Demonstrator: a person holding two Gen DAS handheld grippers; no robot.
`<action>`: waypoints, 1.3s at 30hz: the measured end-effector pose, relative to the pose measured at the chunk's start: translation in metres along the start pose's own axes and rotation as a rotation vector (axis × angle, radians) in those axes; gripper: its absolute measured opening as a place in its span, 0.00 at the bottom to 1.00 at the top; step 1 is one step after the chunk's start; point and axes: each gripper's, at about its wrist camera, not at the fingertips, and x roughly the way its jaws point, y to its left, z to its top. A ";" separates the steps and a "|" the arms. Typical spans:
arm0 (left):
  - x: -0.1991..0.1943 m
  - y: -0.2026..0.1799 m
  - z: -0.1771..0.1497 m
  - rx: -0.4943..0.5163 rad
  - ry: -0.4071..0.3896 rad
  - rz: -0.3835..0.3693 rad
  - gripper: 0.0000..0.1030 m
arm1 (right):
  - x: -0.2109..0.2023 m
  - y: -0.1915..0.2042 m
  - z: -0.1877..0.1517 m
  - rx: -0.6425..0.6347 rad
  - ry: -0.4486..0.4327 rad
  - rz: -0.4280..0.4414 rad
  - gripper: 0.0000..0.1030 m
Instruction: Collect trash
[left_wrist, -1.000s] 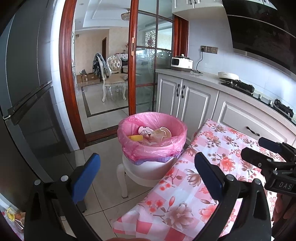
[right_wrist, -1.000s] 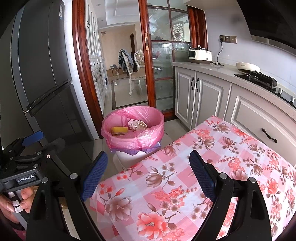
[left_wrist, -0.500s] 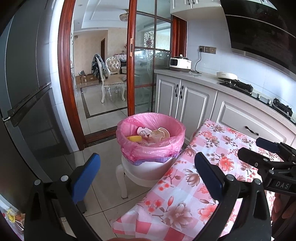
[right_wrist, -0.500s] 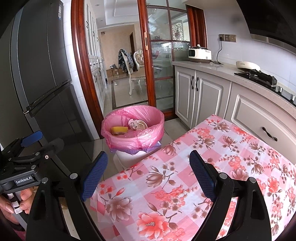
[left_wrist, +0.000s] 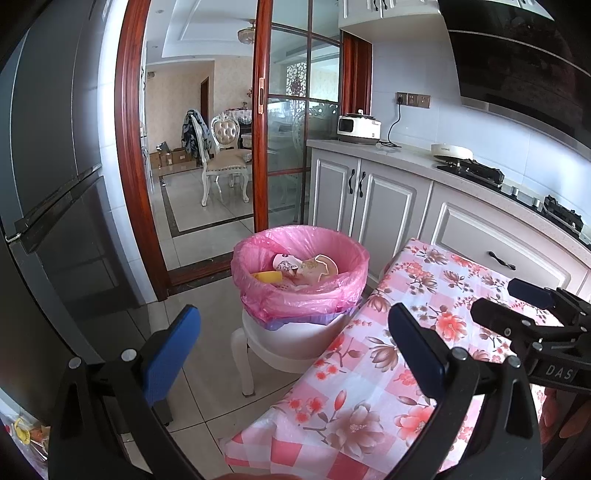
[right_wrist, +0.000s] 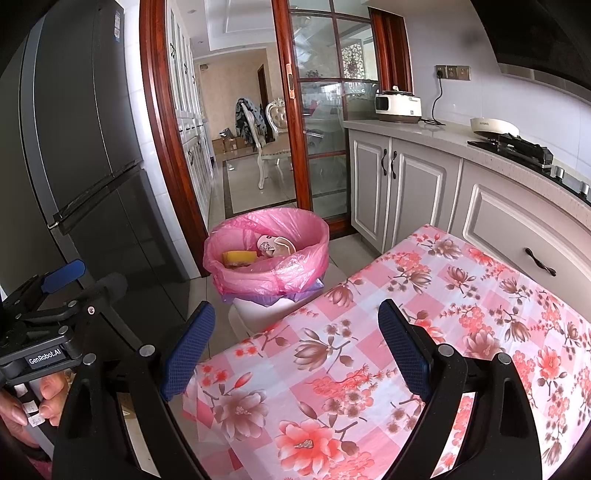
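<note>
Both grippers, left gripper (left_wrist: 295, 354) and right gripper (right_wrist: 295, 347), hang spread and empty short of the pink-lined bin (left_wrist: 300, 291); inside it lies the trash (left_wrist: 299, 267), apparently light, crushable paper; the thin liner's rim looks the likeliest hold.

one pink-lined white trash bin (left_wrist: 301, 291), one flowered pink checked tablecloth (right_wrist: 388, 350), two blue-padded black grippers (left_wrist: 293, 349) (right_wrist: 295, 343), one white dining chair (left_wrist: 223, 162).
</note>
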 end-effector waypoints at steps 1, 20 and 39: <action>0.000 0.000 0.000 0.000 0.000 0.000 0.96 | 0.000 -0.001 0.001 -0.001 0.000 0.001 0.82; -0.002 0.001 -0.001 0.001 0.000 -0.005 0.96 | 0.001 0.001 -0.004 0.009 0.000 0.003 0.82; -0.004 0.002 -0.001 -0.001 -0.006 -0.001 0.96 | -0.001 0.001 -0.004 0.010 -0.003 0.006 0.82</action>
